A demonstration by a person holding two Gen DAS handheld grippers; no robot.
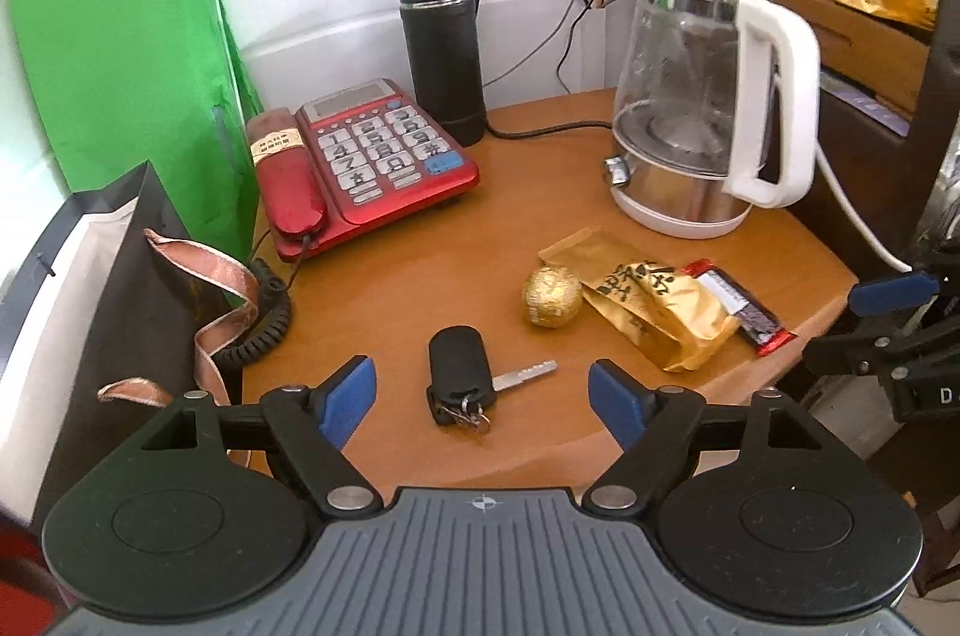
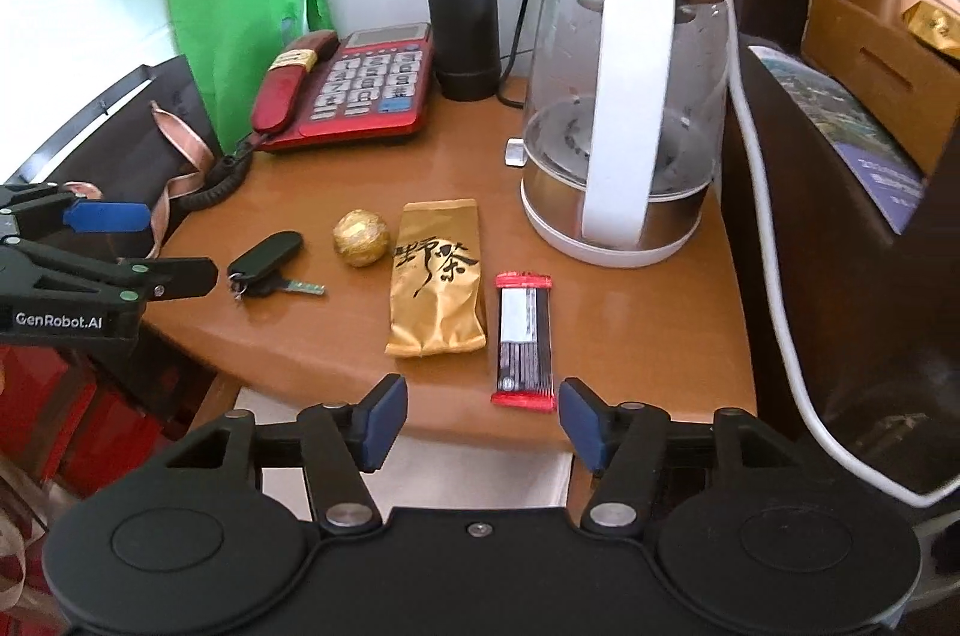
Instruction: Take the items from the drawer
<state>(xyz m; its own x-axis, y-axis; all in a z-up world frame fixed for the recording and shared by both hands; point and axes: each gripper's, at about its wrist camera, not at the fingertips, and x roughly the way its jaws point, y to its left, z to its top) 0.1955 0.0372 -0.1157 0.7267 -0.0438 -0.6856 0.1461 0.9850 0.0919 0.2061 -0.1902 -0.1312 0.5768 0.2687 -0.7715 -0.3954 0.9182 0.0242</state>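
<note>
On the wooden table top [image 1: 420, 276] lie a black key fob with a key [image 1: 462, 372], a gold foil ball [image 1: 552, 298], a gold tea packet [image 1: 654, 303] and a red-and-black snack bar [image 1: 744, 306]. My left gripper [image 1: 483, 405] is open and empty, just in front of the key fob. My right gripper [image 2: 480, 423] is open and empty at the table's front edge, just before the snack bar [image 2: 523, 339]. The tea packet [image 2: 435, 276], gold ball [image 2: 362, 237] and key fob [image 2: 267, 264] lie further left. No drawer is in view.
A red telephone [image 1: 366, 156], a black flask [image 1: 444, 48] and a glass kettle [image 1: 702, 96] with a white cord stand at the back. A dark gift bag [image 1: 108, 312] with ribbon is at the left, a dark wooden shelf [image 2: 840, 216] at the right.
</note>
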